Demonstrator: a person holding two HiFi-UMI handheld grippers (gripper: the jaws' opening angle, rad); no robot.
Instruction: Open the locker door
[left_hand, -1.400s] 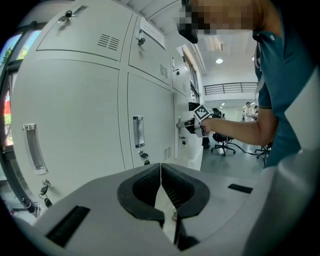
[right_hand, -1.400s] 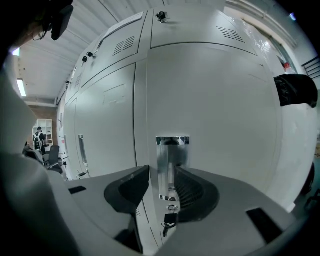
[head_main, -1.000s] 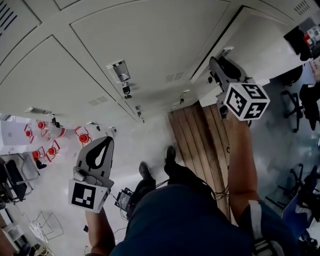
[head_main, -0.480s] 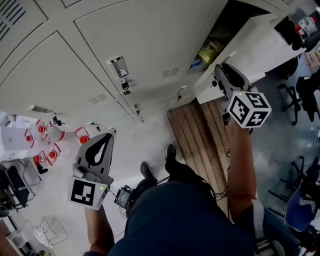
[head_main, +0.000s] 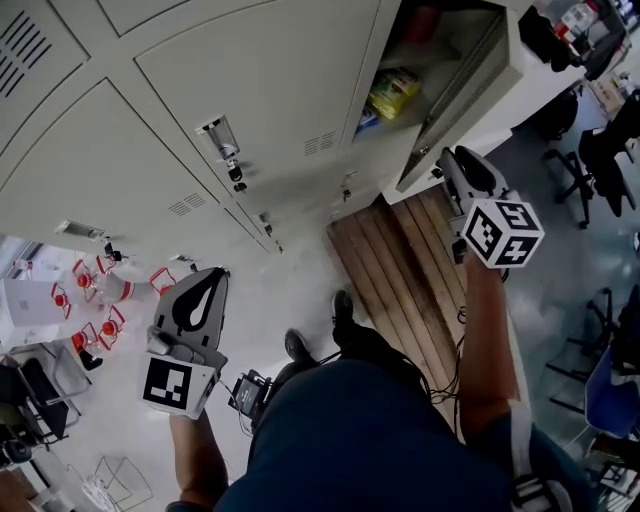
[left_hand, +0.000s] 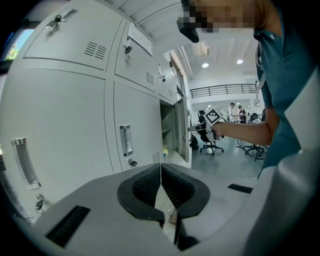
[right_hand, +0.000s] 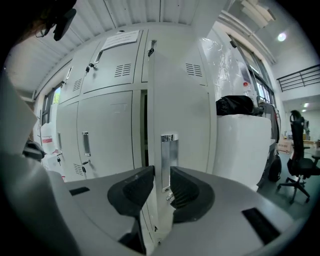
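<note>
There are two grey hand-held grippers, the left gripper (head_main: 215, 275) and the right gripper (head_main: 452, 160). One pale grey metal locker door (head_main: 470, 95) stands open, and one yellow-green packet (head_main: 393, 92) lies in the compartment behind it. The right gripper view shows two upright chrome handles: one handle (right_hand: 168, 160) on the open door and one (right_hand: 86, 143) on a closed door. It also shows one black swivel office chair (right_hand: 296, 170). One brown slatted wooden platform (head_main: 400, 270) lies on the floor. Two dark shoes show, the left shoe (head_main: 296, 347) and the right shoe (head_main: 341, 305).
</note>
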